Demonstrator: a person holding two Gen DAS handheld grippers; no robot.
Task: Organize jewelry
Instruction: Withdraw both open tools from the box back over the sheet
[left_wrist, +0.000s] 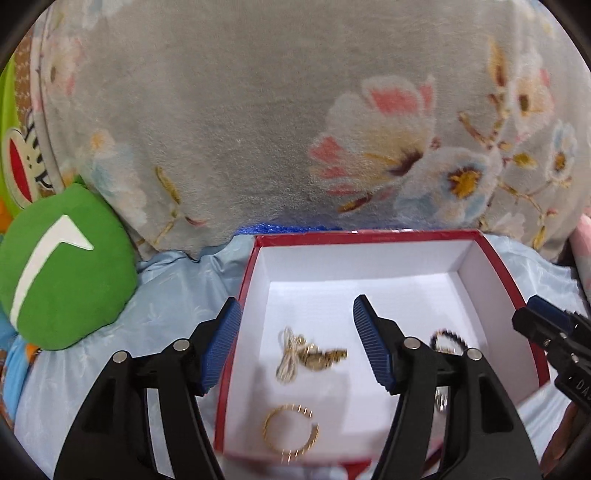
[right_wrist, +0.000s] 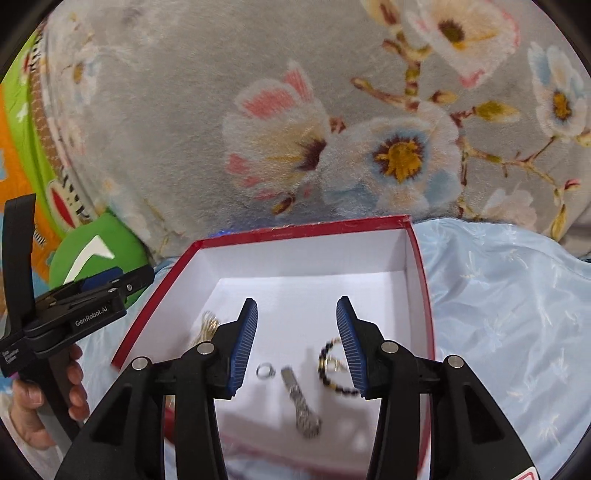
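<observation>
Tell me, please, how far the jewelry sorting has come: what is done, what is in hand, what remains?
Done: the red box already holds a gold bangle, a gold chain piece, a beaded bracelet, a silver ring and a silver watch band. In hand: nothing; the left gripper and right gripper stand open over the box. Left: no jewelry shows outside it.

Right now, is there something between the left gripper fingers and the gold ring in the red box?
Nothing visible blocks it. The left gripper is open above the red box, and the gold ring lies bare on the white floor below it. The nearest piece, a gold chain, lies apart, farther in.
</observation>
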